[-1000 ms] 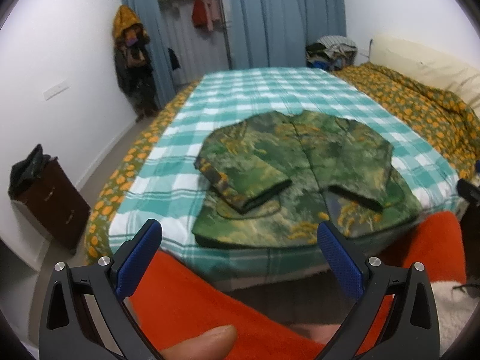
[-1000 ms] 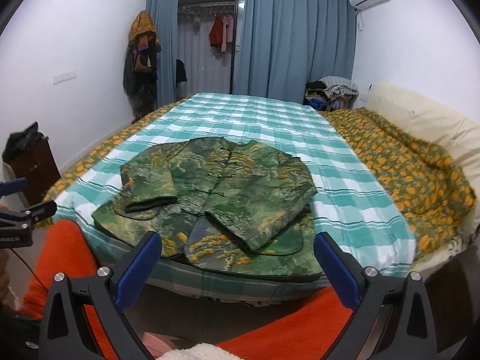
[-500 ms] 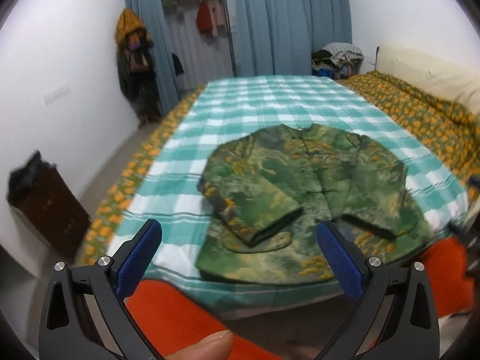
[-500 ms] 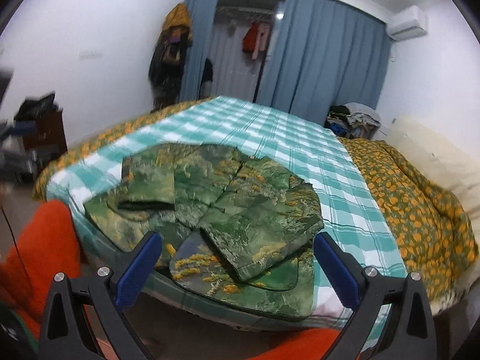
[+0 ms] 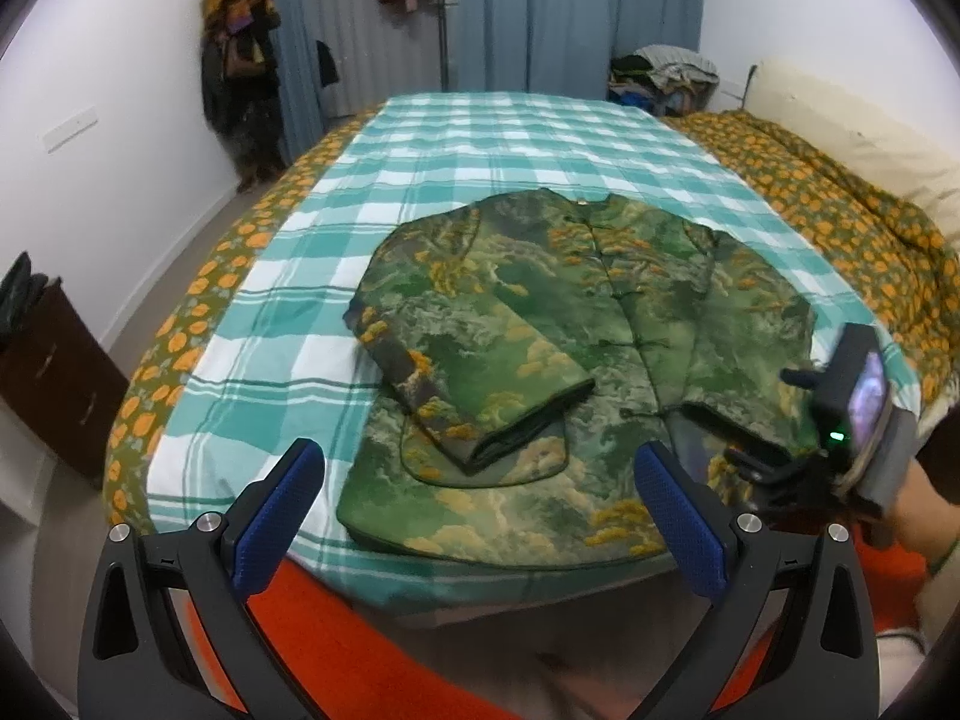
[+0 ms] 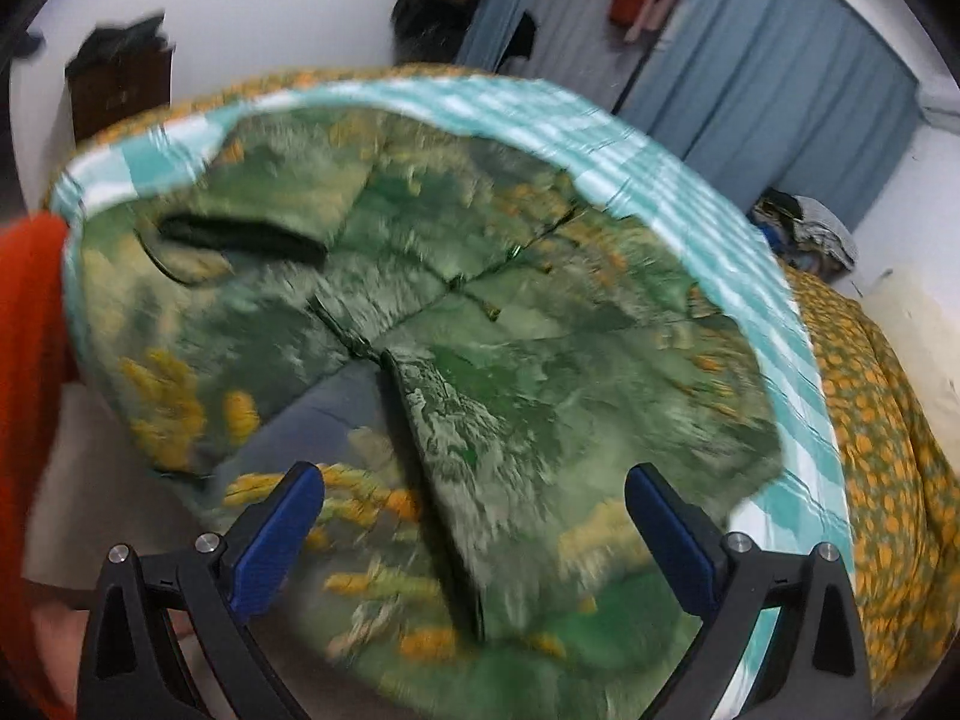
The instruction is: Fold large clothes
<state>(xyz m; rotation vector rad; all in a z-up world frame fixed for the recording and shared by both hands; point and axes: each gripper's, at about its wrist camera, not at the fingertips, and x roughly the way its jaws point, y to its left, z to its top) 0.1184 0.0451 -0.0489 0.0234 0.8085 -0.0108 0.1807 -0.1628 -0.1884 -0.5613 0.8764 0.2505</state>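
A green jacket (image 5: 576, 330) with yellow and white landscape print lies flat on the checked bedspread (image 5: 456, 180), both sleeves folded in across its front. My left gripper (image 5: 480, 510) hangs open just short of the bed's near edge, nothing between its blue pads. The right gripper's body (image 5: 852, 408), held by a hand, appears at the jacket's right hem. In the blurred right wrist view the jacket (image 6: 480, 360) fills the frame, and my right gripper (image 6: 474, 516) stands open low over its near hem, beside the folded right sleeve.
An orange-flowered quilt (image 5: 852, 222) covers the bed's right side, with a cream pillow (image 5: 840, 126) behind. A dark cabinet (image 5: 42, 360) stands at the left wall. Blue curtains (image 5: 576, 12), hanging clothes and a clothes pile (image 5: 666, 72) are at the back. Orange-clad legs (image 5: 336, 630) are below.
Both grippers have moved forward toward the bed. The right one has dropped fast and close over the jacket's near hem, blurring its view. Both stay open.
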